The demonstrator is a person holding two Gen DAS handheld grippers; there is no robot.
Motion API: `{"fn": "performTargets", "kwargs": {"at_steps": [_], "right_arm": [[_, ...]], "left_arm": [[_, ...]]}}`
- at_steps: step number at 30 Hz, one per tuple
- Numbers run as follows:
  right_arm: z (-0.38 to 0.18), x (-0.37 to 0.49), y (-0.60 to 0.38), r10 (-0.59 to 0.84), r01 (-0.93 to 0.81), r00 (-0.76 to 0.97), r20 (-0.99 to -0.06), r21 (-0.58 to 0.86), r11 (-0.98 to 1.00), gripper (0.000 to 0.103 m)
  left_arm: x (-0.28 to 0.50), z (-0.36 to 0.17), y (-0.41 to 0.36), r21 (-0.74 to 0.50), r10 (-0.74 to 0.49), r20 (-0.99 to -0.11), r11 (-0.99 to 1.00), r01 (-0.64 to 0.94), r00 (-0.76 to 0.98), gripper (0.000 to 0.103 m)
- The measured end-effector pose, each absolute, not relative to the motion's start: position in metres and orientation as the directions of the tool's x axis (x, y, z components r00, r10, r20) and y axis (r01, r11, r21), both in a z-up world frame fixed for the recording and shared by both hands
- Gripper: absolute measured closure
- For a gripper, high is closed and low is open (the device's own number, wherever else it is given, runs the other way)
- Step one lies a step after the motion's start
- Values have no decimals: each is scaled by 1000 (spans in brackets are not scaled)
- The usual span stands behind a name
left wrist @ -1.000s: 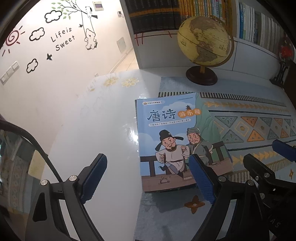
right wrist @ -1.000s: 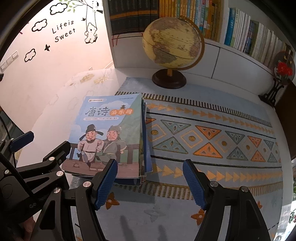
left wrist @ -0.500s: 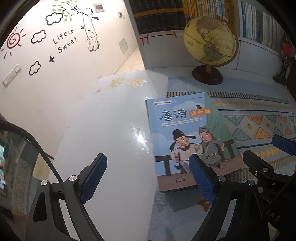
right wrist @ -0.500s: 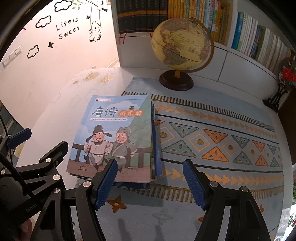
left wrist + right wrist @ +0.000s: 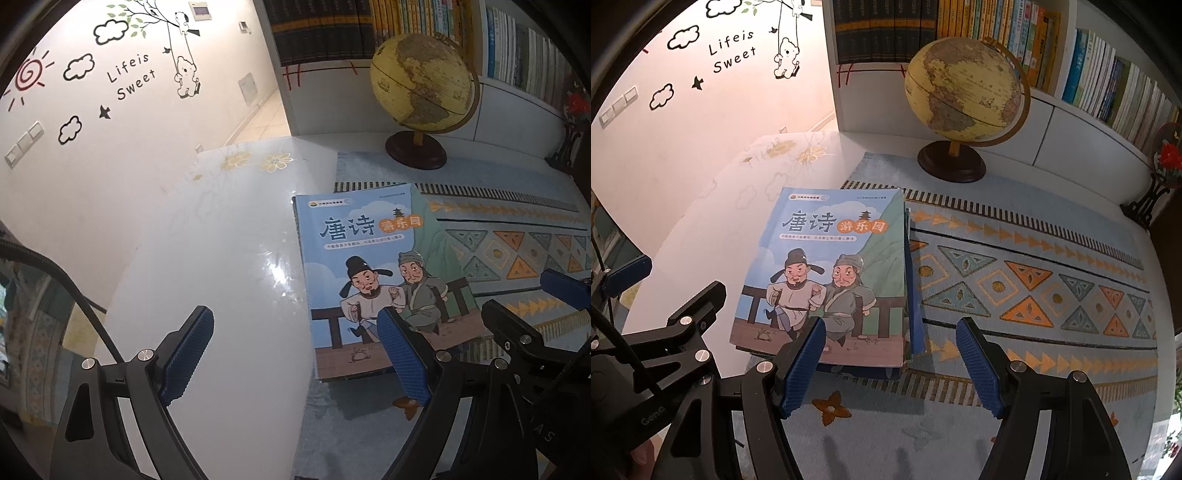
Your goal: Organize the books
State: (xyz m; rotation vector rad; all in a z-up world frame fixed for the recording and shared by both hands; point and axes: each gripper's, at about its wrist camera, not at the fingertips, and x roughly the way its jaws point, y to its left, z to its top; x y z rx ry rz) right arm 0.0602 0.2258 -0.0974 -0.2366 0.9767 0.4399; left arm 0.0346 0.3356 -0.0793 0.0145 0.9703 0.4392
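A stack of thin books lies flat on the table, partly on the patterned mat; the top book (image 5: pixel 373 273) (image 5: pixel 834 273) has a blue cover with two cartoon men. My left gripper (image 5: pixel 295 354) hovers open over the bare white tabletop just left of the stack, its right finger in front of the book's lower part. My right gripper (image 5: pixel 890 363) is open above the stack's near right corner, nothing between its blue pads. Each gripper shows at the edge of the other's view: the right gripper (image 5: pixel 532 314), the left gripper (image 5: pixel 661 295).
A yellow globe (image 5: pixel 421 81) (image 5: pixel 964 88) on a dark round base stands behind the stack. Bookshelves (image 5: pixel 960 29) full of upright books line the back. A patterned mat (image 5: pixel 1034 280) covers the table's right part. A dark ornament stand (image 5: pixel 1156 177) is at the far right.
In both views the stack has slid right and slightly lower and the globe has shifted right; both grippers have drifted left a little. Their jaws stay as wide as before.
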Motion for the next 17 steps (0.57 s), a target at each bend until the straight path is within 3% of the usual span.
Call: {"fn": "performTargets", "kwargs": {"at_steps": [17], "right_arm": [[-92,52,191,254,-433,499,-829,15,901,32]], "left_arm": [[26,-75,305,183,346,-780,923,-339,522,12]]}}
